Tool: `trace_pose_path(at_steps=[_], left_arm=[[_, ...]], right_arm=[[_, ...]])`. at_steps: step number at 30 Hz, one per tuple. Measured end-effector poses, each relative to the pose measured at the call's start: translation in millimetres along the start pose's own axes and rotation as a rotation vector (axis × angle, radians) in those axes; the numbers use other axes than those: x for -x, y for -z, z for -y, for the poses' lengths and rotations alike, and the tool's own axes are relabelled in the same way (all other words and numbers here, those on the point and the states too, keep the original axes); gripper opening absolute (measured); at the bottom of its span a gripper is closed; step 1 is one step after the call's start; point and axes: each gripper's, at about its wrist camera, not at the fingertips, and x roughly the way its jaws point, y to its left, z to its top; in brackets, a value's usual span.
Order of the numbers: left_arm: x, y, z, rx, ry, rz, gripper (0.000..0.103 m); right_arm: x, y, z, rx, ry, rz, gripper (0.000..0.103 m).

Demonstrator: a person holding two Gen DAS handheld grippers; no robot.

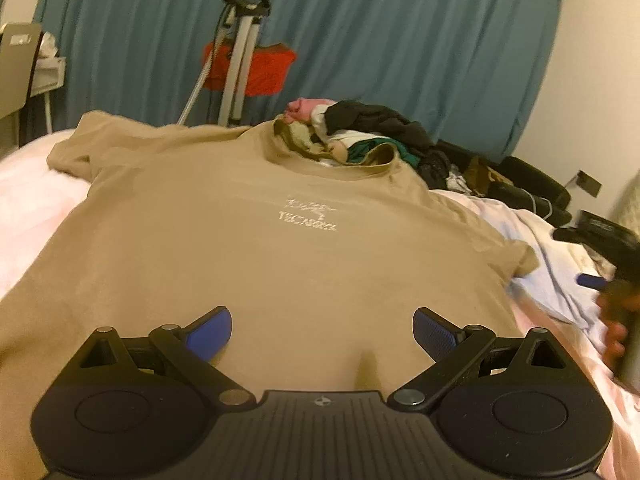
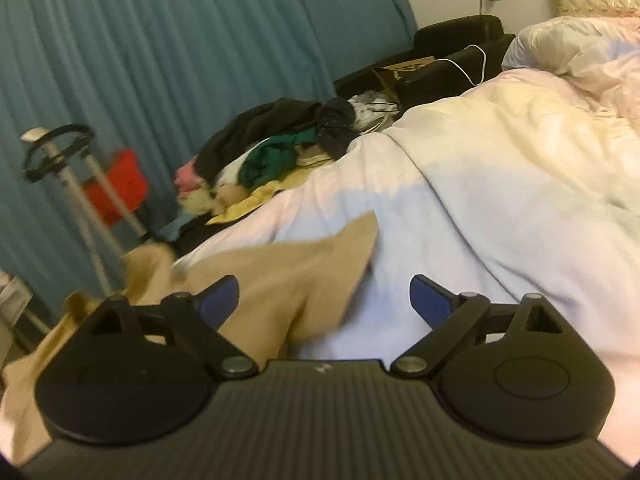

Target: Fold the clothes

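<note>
So I've got the tan t-shirt (image 1: 248, 240) laid out flat on the bed (image 1: 36, 200), chest side up, neck hole pointing away from me toward the pile of clothes (image 1: 360, 132). There's a whitish print in the middle of the shirt's chest, a little logo with one line of capital letters under it, but it's too smeared for me to read properly. No other writing I can make out anywhere.

My left gripper (image 1: 322, 330) hangs over the shirt's lower part with its blue pads spread wide, nothing between them. My right gripper (image 2: 324, 300) is off the shirt's side, also wide apart and empty, with the shirt's sleeve (image 2: 304, 264) lying just under and in front of it on the pale duvet (image 2: 500, 200). That view is pretty motion-blurred.

Beyond the shirt's collar stands a metal stand (image 1: 240, 60) with a red bag (image 1: 264, 68), in front of the teal curtain (image 1: 400, 40).
</note>
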Motion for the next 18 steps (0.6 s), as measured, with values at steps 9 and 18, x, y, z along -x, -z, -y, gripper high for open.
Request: trace_pose_path(at_steps=[9,18], left_arm=[[44,13,25,-0.137,0.057,-0.037,0.092],[75,61,66,-0.18,0.305,-0.289,0.071]], right_arm=[[182,33,-29,0.109,-0.074,0.001,0.094],[255,76,-7,0.058,-0.113,-0.029,0.094]])
